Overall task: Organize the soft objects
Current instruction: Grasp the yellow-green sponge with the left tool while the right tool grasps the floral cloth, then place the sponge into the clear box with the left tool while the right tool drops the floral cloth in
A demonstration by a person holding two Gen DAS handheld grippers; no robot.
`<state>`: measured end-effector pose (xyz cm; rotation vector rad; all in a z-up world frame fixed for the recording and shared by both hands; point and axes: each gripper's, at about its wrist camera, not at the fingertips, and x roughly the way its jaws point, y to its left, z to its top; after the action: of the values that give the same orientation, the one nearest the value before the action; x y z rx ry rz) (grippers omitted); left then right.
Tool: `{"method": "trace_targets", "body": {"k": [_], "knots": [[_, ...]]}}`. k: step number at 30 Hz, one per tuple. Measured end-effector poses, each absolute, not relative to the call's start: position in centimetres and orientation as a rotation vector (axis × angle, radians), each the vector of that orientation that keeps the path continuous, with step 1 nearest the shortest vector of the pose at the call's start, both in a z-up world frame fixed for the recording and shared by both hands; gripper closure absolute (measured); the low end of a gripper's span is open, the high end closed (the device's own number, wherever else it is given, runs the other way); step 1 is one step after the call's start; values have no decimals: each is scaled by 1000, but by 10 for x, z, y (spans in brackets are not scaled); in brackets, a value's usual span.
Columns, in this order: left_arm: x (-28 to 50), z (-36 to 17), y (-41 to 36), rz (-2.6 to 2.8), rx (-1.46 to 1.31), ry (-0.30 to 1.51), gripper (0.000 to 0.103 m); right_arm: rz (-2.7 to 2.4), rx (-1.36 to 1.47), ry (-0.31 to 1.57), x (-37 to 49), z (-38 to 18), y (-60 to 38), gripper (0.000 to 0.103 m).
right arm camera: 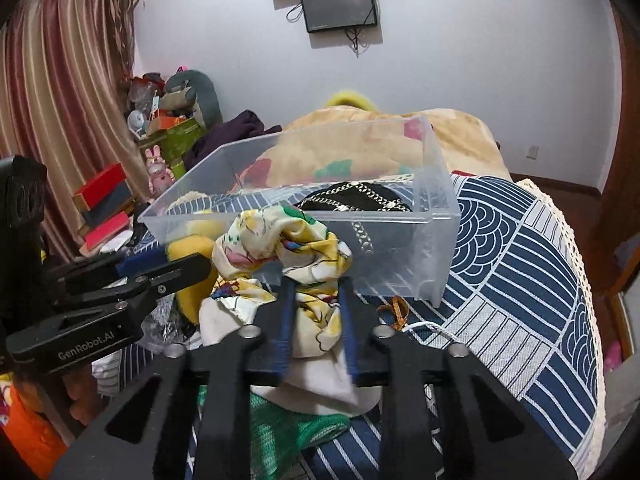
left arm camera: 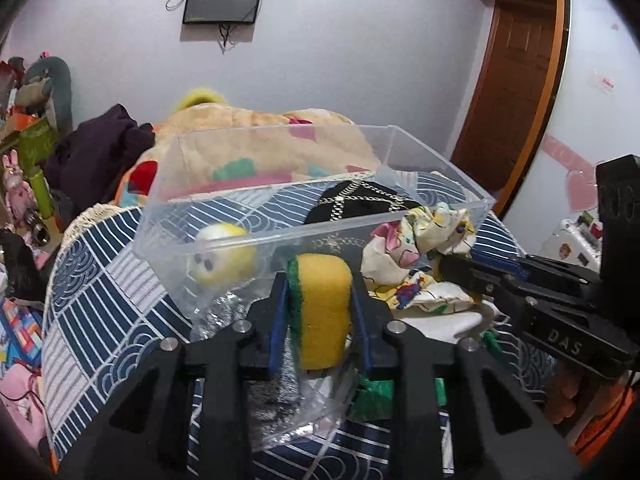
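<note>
My left gripper (left arm camera: 320, 284) is shut on a yellow sponge with a green scrub side (left arm camera: 323, 312), held just in front of the clear plastic bin (left arm camera: 168, 216). My right gripper (right arm camera: 316, 292) is shut on a yellow-and-white printed cloth (right arm camera: 280, 248), held at the bin's near wall (right arm camera: 400, 256); this cloth also shows in the left wrist view (left arm camera: 420, 252). Inside the bin lie a black item with silver chains (left arm camera: 360, 200) and a yellow-white plush toy (left arm camera: 220, 256). The black item also shows in the right wrist view (right arm camera: 360, 200).
The bin stands on a blue-and-white patterned bedcover (right arm camera: 512, 248). A green mesh cloth (right arm camera: 288, 428) and a crinkly clear bag (left arm camera: 280, 400) lie under the grippers. A beige quilt (right arm camera: 440, 132) is heaped behind the bin. Toys and boxes (right arm camera: 168, 120) crowd the left side.
</note>
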<state>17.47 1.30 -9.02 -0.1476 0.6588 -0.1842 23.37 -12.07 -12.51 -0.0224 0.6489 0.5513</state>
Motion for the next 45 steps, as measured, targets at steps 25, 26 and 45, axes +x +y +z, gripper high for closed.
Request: {"method": "trace_targets", "body": {"k": [25,26,45], "knots": [[146,2,44,-123,-154,387,76,500,6,377,210,-50,-138,92],[149,4,45,-113,-148,382,76,496,6,374,213,-49,-138,92],[220,-39,32,-80,-100,553,75,485,-53,550,271,-83,-95,92]]}}
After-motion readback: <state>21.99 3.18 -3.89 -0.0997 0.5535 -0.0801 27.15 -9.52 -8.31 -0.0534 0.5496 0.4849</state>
